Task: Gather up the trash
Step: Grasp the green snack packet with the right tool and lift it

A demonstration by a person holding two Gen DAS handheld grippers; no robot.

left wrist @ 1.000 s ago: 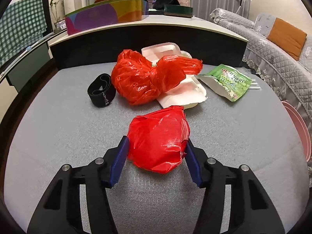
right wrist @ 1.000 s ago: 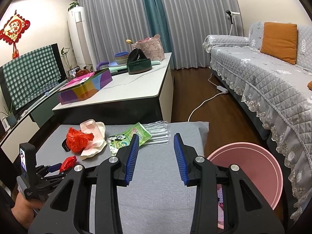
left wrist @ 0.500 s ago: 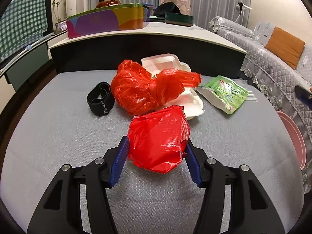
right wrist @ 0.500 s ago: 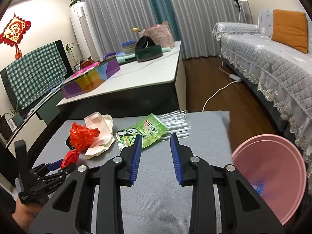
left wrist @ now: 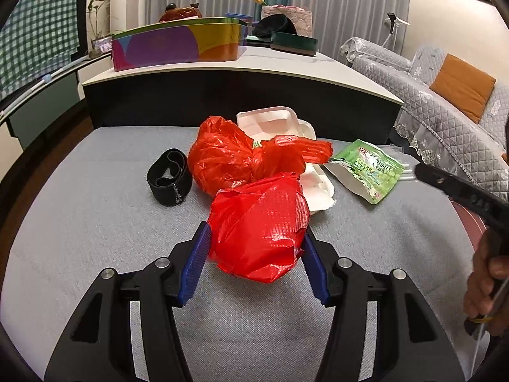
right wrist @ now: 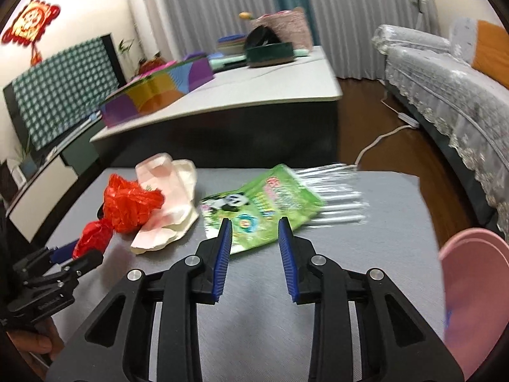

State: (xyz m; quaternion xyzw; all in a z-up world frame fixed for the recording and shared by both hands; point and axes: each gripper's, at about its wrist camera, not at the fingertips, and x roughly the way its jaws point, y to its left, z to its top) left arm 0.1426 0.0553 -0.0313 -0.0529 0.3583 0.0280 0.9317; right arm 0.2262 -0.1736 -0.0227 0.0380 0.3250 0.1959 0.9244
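Moved in low over the green snack packet [right wrist: 261, 210] on the tabletop [right wrist: 366, 254]: right gripper [right wrist: 254, 251], unclenched, empty. Left gripper [left wrist: 254, 254] clamped around red plastic bag [left wrist: 257, 229], above tabletop.

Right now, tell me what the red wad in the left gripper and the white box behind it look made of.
Red wad: thin glossy plastic film, judging by crinkles and sheen. White box: probably foam, matte, with thick soft moulded edges.

Grey curtains [right wrist: 350, 6], quilted sofa [right wrist: 445, 95], wood floor [right wrist: 391, 159].
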